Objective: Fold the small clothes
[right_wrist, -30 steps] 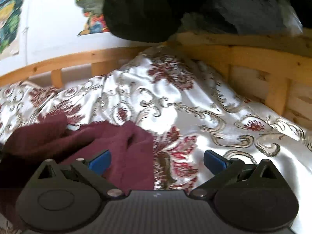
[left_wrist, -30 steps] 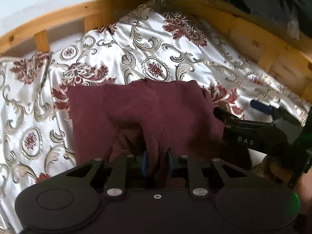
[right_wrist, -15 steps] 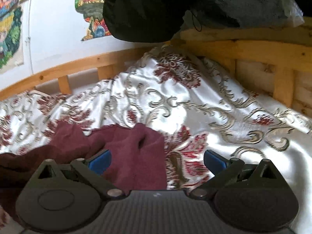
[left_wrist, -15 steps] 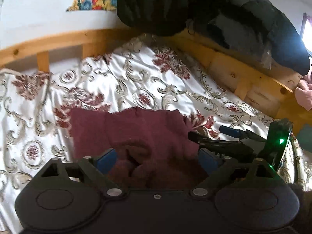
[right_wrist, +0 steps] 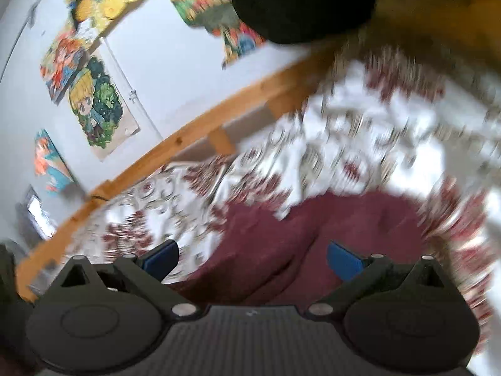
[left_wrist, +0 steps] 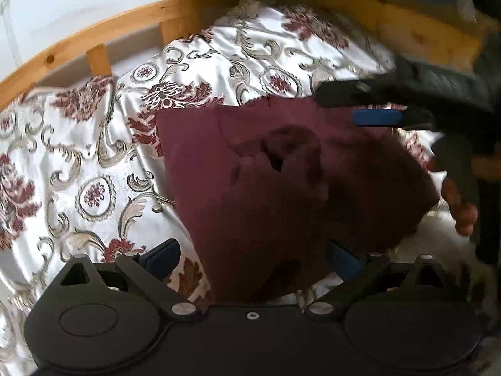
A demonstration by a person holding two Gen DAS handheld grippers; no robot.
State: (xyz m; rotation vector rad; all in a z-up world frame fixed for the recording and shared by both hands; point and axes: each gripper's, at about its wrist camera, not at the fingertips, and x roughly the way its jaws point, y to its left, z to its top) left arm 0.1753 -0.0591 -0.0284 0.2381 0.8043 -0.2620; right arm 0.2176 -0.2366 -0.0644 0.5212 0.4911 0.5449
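A small maroon garment point(left_wrist: 250, 188) lies rumpled and partly folded on the floral bedspread point(left_wrist: 78, 156). My left gripper point(left_wrist: 252, 258) hovers over its near edge. Its jaws are opening, wide apart, and the cloth lies loose between the blue pads point(left_wrist: 162, 257) without being pressed. My right gripper point(left_wrist: 360, 108) reaches in from the right above the garment's far right corner, held by a hand point(left_wrist: 460, 200). In the blurred, tilted right wrist view, the right gripper point(right_wrist: 252, 260) stands open over the maroon garment point(right_wrist: 313, 235), gripping nothing.
A wooden bed rail point(left_wrist: 125, 28) runs along the far side of the bedspread, with a white wall and posters point(right_wrist: 94, 103) behind it. Dark clothing point(right_wrist: 297, 0) hangs over the far right corner of the bed.
My left gripper has opened and let go of the maroon fold, which now lies loose. My right gripper has risen and rolled, swinging over the garment's far right corner.
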